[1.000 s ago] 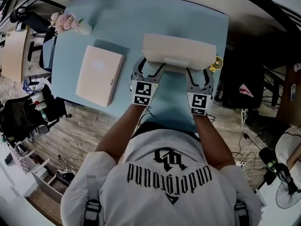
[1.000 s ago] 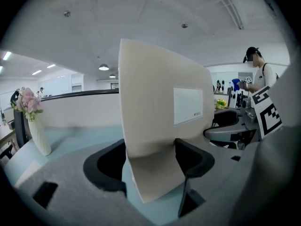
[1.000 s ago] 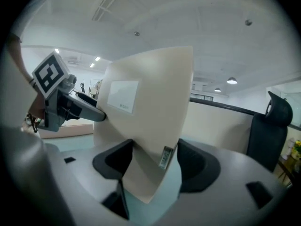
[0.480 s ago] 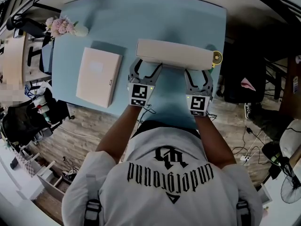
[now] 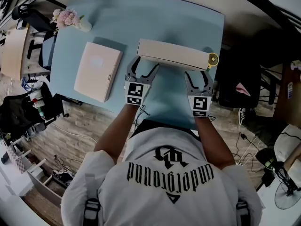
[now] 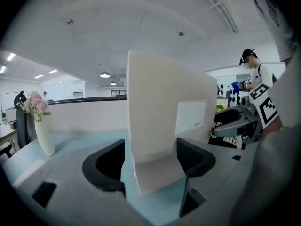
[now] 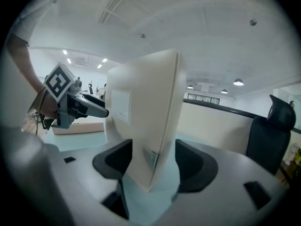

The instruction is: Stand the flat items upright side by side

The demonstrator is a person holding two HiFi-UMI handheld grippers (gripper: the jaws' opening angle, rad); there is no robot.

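- While the cream flat box (image 5: 174, 54) is standing upright on the blue worktop (image 5: 141, 18), the head view is showing a second box (image 5: 98, 71) lying flat well to its left and a flower vase (image 5: 70, 20) at the far corner.
- Left gripper view: the left hand-held gripper (image 6: 150, 157) is straddling the box's end, jaws wide.
- Right gripper view: the right hand-held gripper (image 7: 153, 161), jaws just opening, is standing wide about the box.

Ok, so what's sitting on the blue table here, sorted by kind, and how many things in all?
Beige flat cases: 2 (standing case, lying case)
Vase of pink flowers: 1
Small yellow round object at the table's right edge: 1
Total: 4
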